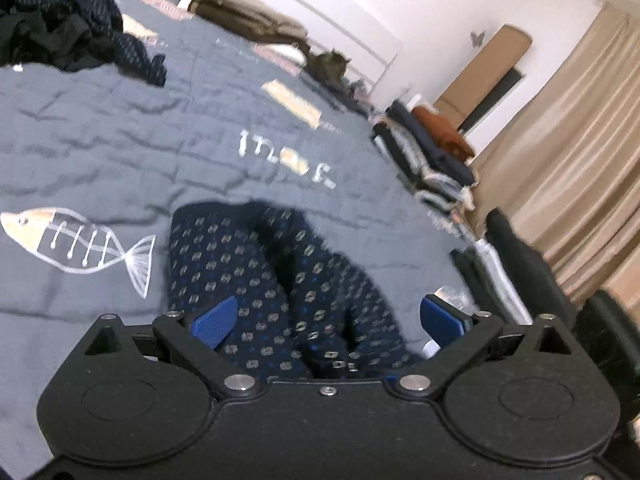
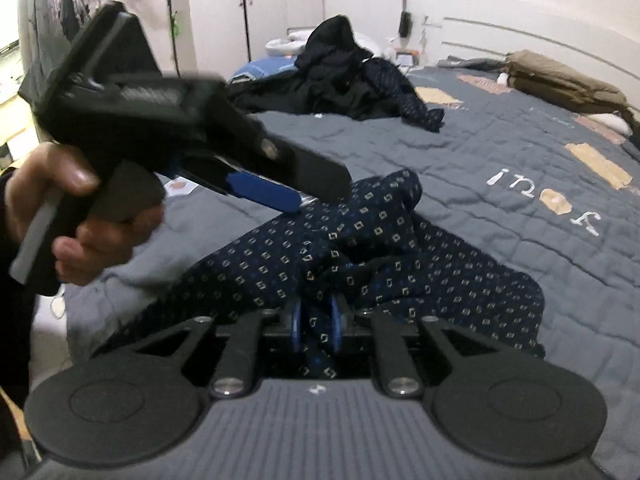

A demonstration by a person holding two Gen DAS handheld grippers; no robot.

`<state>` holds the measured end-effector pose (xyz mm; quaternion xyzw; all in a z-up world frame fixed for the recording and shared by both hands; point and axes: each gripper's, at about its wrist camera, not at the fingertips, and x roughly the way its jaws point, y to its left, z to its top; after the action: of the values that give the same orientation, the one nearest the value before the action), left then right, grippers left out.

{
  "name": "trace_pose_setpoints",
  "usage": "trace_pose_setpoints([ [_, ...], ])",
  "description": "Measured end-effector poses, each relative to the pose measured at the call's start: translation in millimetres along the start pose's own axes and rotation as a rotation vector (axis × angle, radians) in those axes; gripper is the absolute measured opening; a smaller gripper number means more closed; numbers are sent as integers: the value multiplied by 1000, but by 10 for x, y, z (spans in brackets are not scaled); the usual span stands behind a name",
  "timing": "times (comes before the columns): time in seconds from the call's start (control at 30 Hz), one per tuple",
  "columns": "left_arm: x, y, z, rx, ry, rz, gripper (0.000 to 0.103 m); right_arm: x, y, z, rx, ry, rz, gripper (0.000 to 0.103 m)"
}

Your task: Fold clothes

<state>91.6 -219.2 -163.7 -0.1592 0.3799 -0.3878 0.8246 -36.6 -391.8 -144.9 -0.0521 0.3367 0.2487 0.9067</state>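
Lying across the near part of the bed (image 1: 100,148), the patterned garment (image 2: 360,256) is bunched and creased on a grey quilt (image 2: 520,200) printed with a fish (image 1: 80,240) and pale lettering. Open quilt surface extends past the garment toward the headboard side. A heap of dark clothes (image 2: 344,76) occupies the far corner, well apart from the garment. A stack of folded clothes (image 1: 432,152) sits at the bed's edge near the beige curtain (image 1: 580,140), and a brown folded item (image 2: 560,80) lies along the far side by the wall.

The right claw (image 2: 316,324) stands nearly closed, its blue pads (image 2: 297,322) pinching a gathered fold of the garment between them. No earlier view is supplied to confirm jaw travel.

The left claw (image 1: 328,316) stands wide apart, blue pads (image 1: 214,318) spread either side of the fabric; the garment lies between and beneath them, and no pad is seen pressing it. In the right wrist view a hand (image 2: 60,216) grips this claw's handle above the garment.
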Motion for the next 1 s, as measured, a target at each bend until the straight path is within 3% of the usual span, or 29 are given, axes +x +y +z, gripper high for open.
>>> trace_pose_setpoints([
  [0.1,62,2,-50,37,18,30,80,-163,-116,65,54,14,75,42],
  [0.2,65,3,-66,54,26,41,79,-410,-361,107,152,-53,126,43],
  [0.37,68,-52,-88,83,36,41,80,-522,-990,-13,426,-211,19,44],
  [0.5,21,-92,-68,91,24,16,80,-279,-1273,-136,563,-203,-65,44],
  [0.77,-167,-251,-12,157,-57,-97,81,151,-1294,-149,529,-105,-92,44],
  [0.9,-154,-253,-15,163,-57,-81,83,239,-1289,-166,527,-77,-84,44],
  [1.0,-132,-196,-4,126,-56,-69,83,208,-1153,-86,449,-90,-70,44],
])
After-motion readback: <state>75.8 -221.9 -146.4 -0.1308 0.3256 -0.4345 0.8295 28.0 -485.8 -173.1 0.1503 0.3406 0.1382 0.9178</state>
